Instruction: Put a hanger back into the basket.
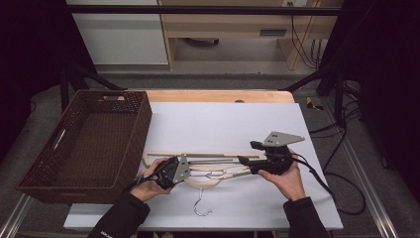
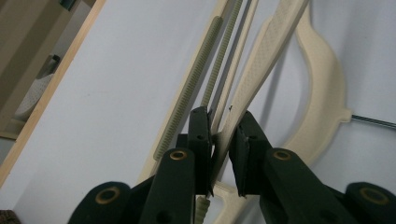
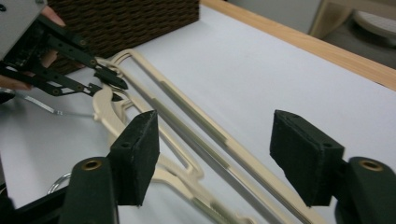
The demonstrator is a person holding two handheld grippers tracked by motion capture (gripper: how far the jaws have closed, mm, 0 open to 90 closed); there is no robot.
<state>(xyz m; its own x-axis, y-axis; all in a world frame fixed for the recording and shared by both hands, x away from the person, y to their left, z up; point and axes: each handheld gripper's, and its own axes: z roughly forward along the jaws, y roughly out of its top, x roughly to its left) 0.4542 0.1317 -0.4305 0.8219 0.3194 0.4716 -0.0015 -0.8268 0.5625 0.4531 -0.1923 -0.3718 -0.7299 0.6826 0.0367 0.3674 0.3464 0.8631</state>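
The left gripper (image 2: 221, 140) pinches one arm of the cream hangers (image 1: 218, 168) (two, stacked) near the table's (image 1: 228, 124) front edge; the right gripper (image 3: 215, 163) stands spread above them.

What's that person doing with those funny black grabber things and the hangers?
A person is working at a table with a gripper in each hand. The left gripper has its jaws closed on one end of a cream hanger, part of a small pile lying flat on the white table top. The right gripper is beside the pile's other end with its jaws open and nothing between them. A brown woven basket waits empty on the left.
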